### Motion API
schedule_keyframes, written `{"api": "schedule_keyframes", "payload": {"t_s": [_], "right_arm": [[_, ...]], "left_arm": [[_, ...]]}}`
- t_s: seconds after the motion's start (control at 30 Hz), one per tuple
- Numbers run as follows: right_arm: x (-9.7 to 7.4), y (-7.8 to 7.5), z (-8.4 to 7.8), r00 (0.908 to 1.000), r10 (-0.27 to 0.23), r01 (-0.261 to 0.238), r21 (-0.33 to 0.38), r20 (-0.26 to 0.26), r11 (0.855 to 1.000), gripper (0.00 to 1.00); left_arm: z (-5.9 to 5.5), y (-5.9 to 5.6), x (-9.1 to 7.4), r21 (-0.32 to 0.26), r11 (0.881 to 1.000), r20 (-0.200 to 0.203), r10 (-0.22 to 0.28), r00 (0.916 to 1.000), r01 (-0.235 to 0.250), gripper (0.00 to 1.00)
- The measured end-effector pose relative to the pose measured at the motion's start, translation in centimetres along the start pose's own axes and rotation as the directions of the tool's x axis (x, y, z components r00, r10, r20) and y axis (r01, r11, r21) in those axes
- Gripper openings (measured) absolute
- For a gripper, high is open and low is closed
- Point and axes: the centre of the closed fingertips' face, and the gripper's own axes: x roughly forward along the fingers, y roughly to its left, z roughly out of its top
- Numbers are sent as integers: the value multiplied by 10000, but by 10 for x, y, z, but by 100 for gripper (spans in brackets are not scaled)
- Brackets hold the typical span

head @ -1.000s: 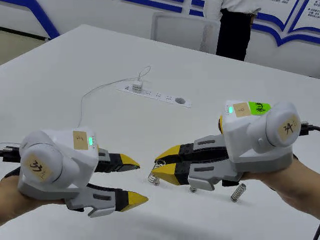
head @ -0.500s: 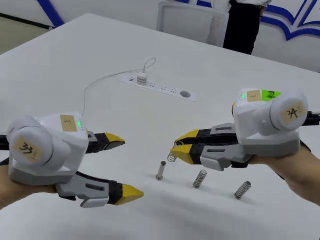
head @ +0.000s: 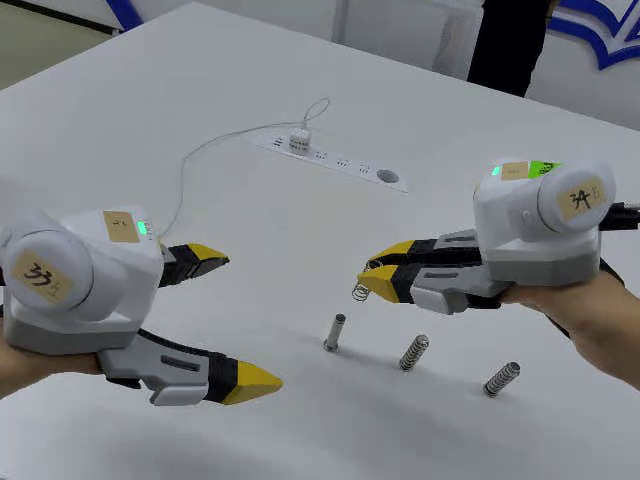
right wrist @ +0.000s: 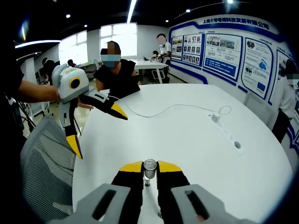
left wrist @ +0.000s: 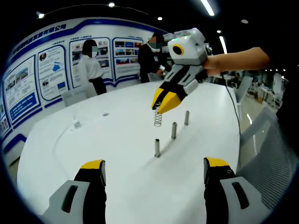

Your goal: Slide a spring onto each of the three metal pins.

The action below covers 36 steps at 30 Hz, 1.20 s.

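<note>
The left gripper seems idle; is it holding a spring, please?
No, the left gripper stands open and empty, while the right gripper pinches a spring.

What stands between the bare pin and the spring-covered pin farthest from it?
Another spring-covered pin stands between the bare pin and the farthest spring-covered pin, seen in the head view.

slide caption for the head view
Right gripper holds a spring near the last bare pin; two pins already carry springs; left gripper open.
</note>
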Motion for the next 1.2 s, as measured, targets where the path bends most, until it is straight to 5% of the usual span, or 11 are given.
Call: {"api": "schedule_keyframes", "payload": {"t_s": [0.3,0.67,1.2], "right_arm": [[16,2,-10,9995,166,-165,56,-255,9998,10],[26,6,-20,9985,328,-314,315,-436,9990,10],[34,9,-33,9955,410,-362,568,-850,9977,11]], "left_arm": [[-6,-1,-2,-268,9996,12,-61,10000,61,100],[-7,10,-3,-350,9987,-22,359,9994,-360,100],[-12,11,0,-407,9988,-128,265,9996,-270,100]]}}
